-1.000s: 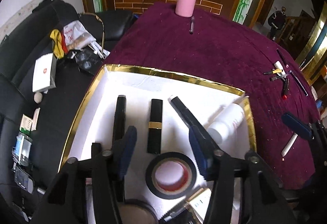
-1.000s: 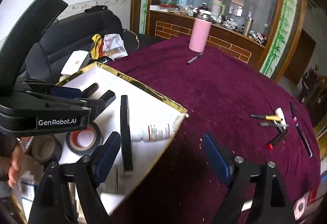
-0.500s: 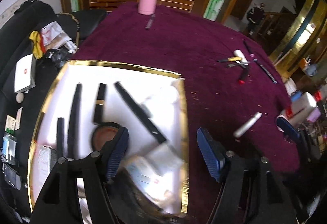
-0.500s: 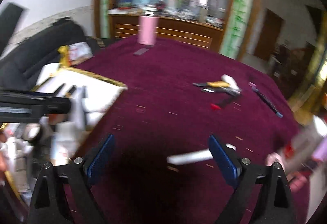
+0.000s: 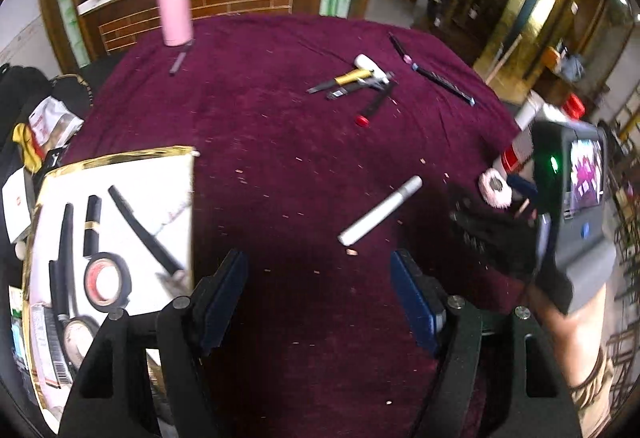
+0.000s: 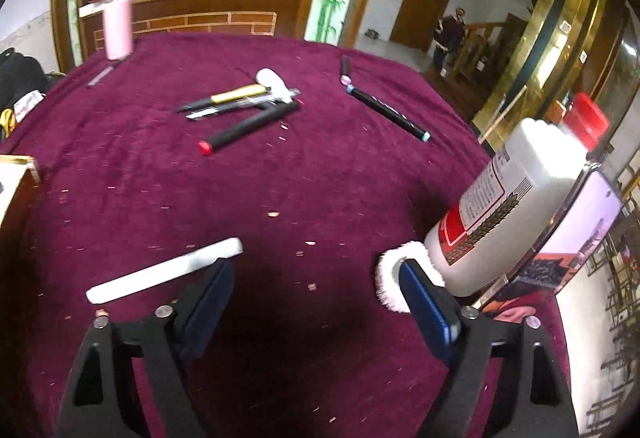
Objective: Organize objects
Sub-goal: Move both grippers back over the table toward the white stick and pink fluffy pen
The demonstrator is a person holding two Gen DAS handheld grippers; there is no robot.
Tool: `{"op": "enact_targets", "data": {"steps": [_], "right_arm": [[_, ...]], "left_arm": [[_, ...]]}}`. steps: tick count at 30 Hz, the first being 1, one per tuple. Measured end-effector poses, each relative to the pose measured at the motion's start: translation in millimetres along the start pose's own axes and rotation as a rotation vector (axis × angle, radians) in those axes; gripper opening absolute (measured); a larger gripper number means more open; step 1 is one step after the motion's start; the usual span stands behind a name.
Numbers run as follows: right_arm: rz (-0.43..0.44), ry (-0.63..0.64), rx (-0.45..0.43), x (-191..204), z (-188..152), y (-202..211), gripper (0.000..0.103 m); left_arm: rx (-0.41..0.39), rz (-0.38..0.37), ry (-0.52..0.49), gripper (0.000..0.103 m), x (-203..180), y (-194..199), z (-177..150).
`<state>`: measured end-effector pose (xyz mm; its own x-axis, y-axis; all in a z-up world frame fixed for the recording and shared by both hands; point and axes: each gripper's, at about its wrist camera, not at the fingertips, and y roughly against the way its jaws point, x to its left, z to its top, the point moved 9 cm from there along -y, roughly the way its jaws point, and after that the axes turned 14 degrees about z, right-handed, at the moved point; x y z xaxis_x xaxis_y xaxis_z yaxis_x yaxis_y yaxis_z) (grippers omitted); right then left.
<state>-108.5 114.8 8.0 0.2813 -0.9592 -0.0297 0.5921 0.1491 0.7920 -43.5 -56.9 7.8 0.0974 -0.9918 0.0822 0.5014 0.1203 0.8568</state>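
A white tube (image 5: 380, 210) lies loose on the maroon cloth. My left gripper (image 5: 320, 290) hangs over bare cloth just short of it, jaws opening with nothing between them. In the right wrist view the same white tube (image 6: 164, 270) lies just beyond the left finger of my right gripper (image 6: 316, 294), whose jaws are closing on nothing. At the left, the gold-rimmed white tray (image 5: 120, 158) holds a black tape roll (image 5: 106, 280), a black lipstick (image 5: 92, 224) and several black pens. A heap of pens and a yellow-handled knife (image 6: 244, 98) lies farther back, with a black marker (image 6: 384, 110) to its right.
A white bottle with a red cap (image 6: 512, 206) and a fluffy white puff (image 6: 390, 278) sit close by the right finger. A pink flask (image 5: 175, 14) stands at the far edge. A hand holds the other unit, its screen (image 5: 586, 174) lit. A black sofa with clutter lies left.
Both views have swung right, off the tray and over the cloth. The left gripper left the tray and its jaws widened. The white tube now sits close ahead of both grippers.
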Motion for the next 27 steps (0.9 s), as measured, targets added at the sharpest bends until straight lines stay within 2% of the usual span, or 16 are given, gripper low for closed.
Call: {"op": "enact_targets", "data": {"steps": [7, 11, 13, 15, 16, 18, 24, 25, 27], "right_arm": [[-0.022, -0.038, 0.056, -30, -3, -30, 0.081], [-0.045, -0.037, 0.053, -37, -4, -39, 0.079], [-0.047, -0.034, 0.047, -38, -3, -41, 0.071], [-0.079, -0.020, 0.051, -43, -2, -43, 0.050], [-0.089, -0.016, 0.055, -44, -2, -44, 0.045], [-0.087, -0.011, 0.073, -45, -4, -47, 0.010], [-0.068, 0.020, 0.074, -35, -12, -43, 0.010], [-0.074, 0.023, 0.067, -35, -11, -41, 0.015], [-0.090, 0.022, 0.053, -36, -10, -35, 0.051]], "left_arm": [[0.049, -0.012, -0.027, 0.072, -22, -19, -3], [0.066, -0.012, -0.044, 0.072, -32, -27, -4], [0.070, -0.010, -0.049, 0.072, -34, -30, -3], [0.076, -0.009, -0.051, 0.072, -36, -34, -3], [0.080, -0.007, -0.050, 0.072, -36, -36, -2], [0.084, -0.005, -0.049, 0.072, -37, -41, 0], [0.086, 0.012, -0.072, 0.072, -45, -60, 15], [0.084, 0.010, -0.075, 0.072, -47, -63, 18], [0.077, 0.010, -0.081, 0.072, -52, -69, 22]]}}
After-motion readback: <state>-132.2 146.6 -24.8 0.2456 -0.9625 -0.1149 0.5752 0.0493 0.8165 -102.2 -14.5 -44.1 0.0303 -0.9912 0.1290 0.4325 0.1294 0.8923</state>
